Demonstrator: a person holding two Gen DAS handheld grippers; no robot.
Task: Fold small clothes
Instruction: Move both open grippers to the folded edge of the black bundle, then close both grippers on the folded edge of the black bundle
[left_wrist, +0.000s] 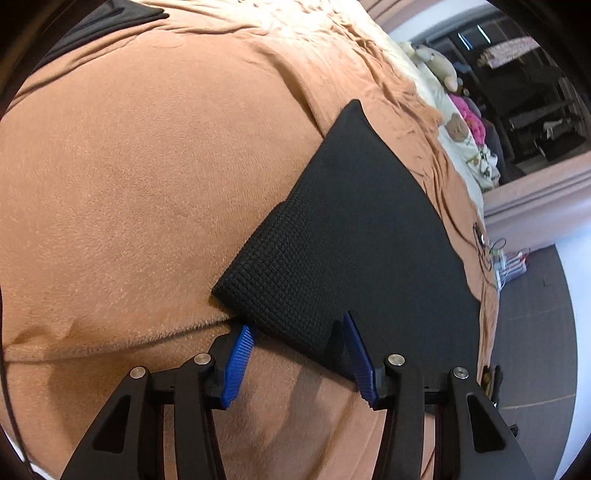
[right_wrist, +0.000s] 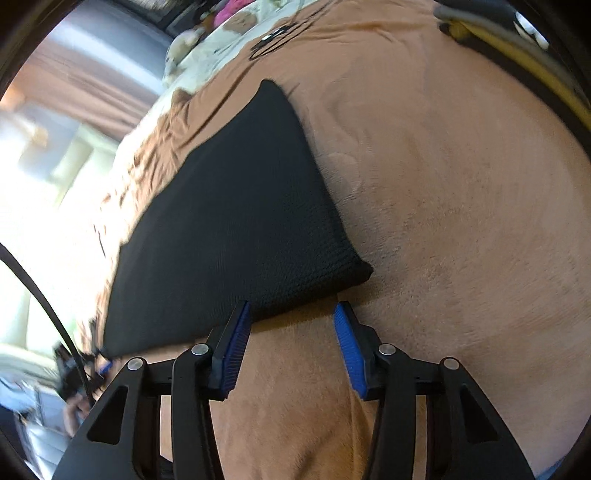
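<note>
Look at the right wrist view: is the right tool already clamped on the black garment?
No: the right tool stands open, its blue pads apart, at the near edge of the black garment, not pressing on it.

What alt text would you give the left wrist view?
A black waffle-knit folded garment lies on a tan plush blanket. The left gripper, open, straddles the garment's near corner with blue ribbed fingers.
</note>
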